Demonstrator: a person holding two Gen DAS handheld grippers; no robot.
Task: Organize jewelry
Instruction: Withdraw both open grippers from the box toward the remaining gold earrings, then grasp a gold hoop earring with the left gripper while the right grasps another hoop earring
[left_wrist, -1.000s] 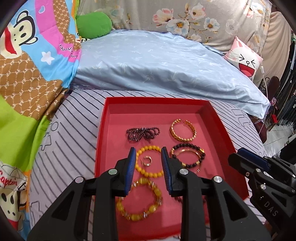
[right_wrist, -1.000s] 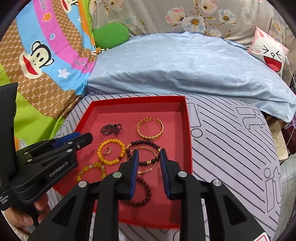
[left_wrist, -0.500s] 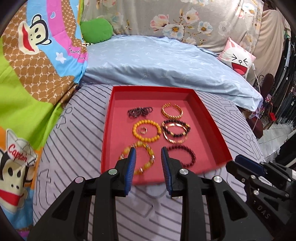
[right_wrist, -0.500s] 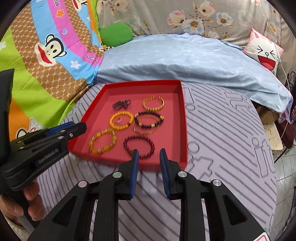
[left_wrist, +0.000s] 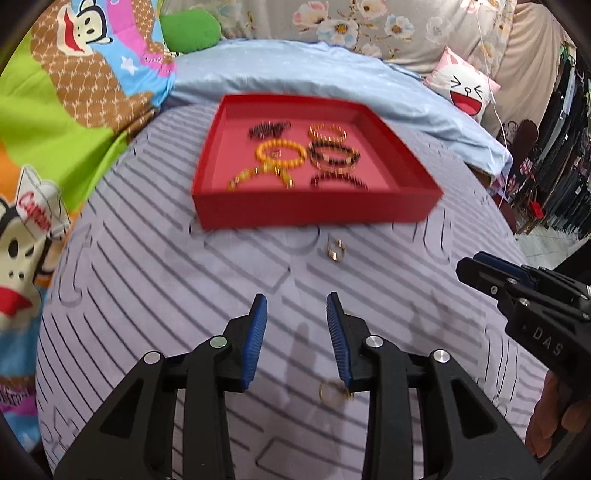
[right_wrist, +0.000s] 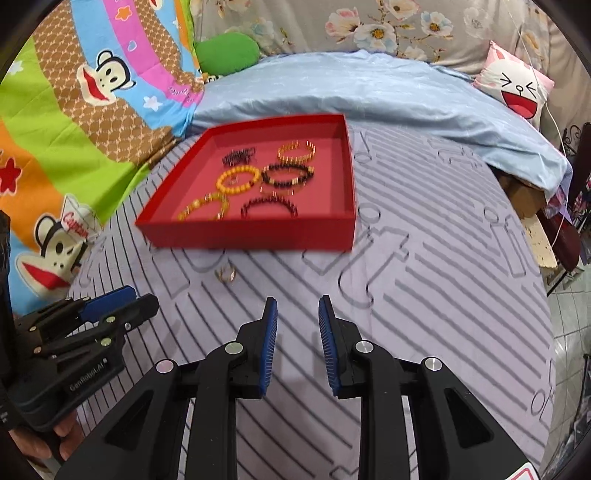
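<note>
The red tray (left_wrist: 310, 212) sat on the striped cover (left_wrist: 166, 295), far of both grippers, holding bracelets (left_wrist: 282, 155). A gold ring (left_wrist: 335, 250) lay on the cover just near of the tray; another ring (left_wrist: 331, 393) lay under the left gripper (left_wrist: 295, 314). The left gripper and the right gripper (right_wrist: 295, 314) hovered with jaws spread, empty.
</note>
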